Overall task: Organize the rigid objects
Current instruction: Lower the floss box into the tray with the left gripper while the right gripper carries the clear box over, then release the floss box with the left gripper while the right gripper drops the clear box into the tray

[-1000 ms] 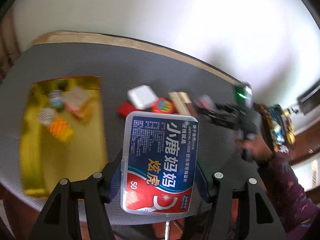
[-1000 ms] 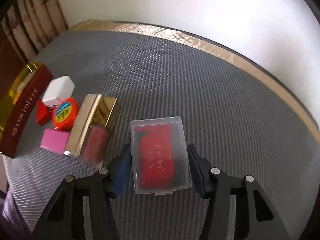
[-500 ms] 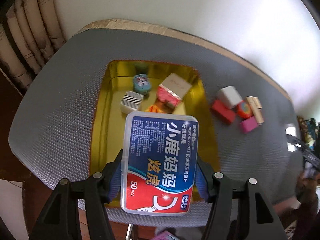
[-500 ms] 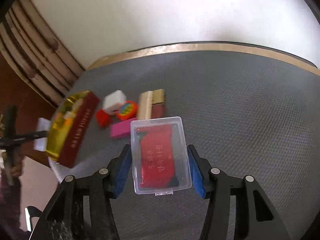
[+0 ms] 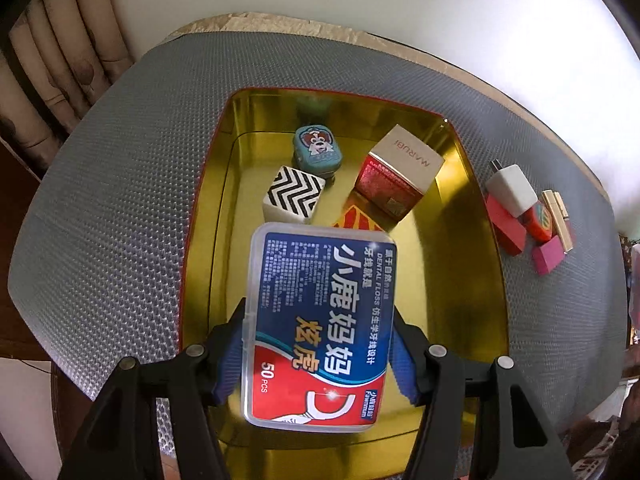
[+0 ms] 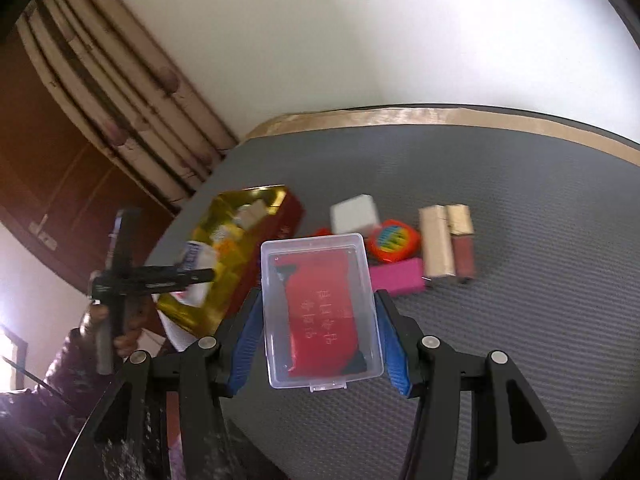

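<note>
"So where was the floss box (image 5: 320, 328)?"
"Clamped in the left gripper (image 5: 320, 356), lower centre, above the gold tin (image 5: 208, 200). Lowering onto bare floor at the tin's lower right looked wisest."
"And the right gripper (image 6: 316, 340)?"
"Clamped on the clear case (image 6: 320, 308), centre frame."

"DENTAL FLOSS", "50 PCS", "小鹿妈妈" on blue-red floss box (image 5: 320, 324), "MARUBI" on beige carton (image 5: 404, 160)

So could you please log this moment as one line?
left tongs: shut on floss box, over tin | right tongs: shut on clear case
</note>
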The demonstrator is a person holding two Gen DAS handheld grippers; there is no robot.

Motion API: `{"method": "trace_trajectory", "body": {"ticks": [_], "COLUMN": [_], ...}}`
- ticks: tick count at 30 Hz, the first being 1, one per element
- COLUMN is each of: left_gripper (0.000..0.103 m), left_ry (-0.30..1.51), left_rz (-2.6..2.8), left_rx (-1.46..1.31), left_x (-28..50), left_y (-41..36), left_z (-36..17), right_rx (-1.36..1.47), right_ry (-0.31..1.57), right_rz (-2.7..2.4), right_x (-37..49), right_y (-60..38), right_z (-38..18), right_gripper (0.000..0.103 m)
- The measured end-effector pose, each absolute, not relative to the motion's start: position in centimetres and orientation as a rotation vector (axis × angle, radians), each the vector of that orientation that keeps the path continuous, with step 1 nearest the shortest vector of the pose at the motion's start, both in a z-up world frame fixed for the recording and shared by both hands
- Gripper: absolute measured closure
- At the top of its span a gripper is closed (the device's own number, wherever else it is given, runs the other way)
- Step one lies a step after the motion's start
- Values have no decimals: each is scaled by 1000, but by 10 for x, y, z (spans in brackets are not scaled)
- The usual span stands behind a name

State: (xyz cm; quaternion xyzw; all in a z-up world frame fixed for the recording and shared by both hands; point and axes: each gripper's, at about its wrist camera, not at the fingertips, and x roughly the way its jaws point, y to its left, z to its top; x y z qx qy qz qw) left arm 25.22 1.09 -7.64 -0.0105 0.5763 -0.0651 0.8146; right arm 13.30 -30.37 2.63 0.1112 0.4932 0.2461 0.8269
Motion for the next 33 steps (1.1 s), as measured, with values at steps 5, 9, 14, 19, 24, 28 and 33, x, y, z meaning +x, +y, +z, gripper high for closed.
{"method": "trace_trajectory", "body": {"ticks": [5, 9, 14, 19, 24, 28, 33], "left_gripper": [40, 40, 40, 40, 39, 39, 39], "left_ry": [1217, 1211, 1194, 1123, 1029, 1025, 1049], "left_rz": [-112, -50, -33, -74, -58, -122, -120], "left_rx": [-2, 30, -40, -188, -196, -167, -133], "left_x": [259, 259, 249, 223, 191, 196, 204], "left_y": [9, 8, 14, 37, 47, 44, 44], "left_z": [-78, -81, -73, -42, -23, -30, -36], "right_rx": [243, 233, 217, 170, 139, 113, 101], "right_ry": [1042, 1046, 1068, 1109, 1162, 1206, 1250], "right_rz": [599, 658, 719, 741, 711, 681, 631], "right_x": [145, 154, 169, 191, 212, 220, 228], "right_y": [-261, -227, -185, -145, -121, -110, -103], "right_z": [31, 33, 26, 6, -22, -41, -58], "right_gripper": [52, 52, 52, 52, 52, 52, 52]}}
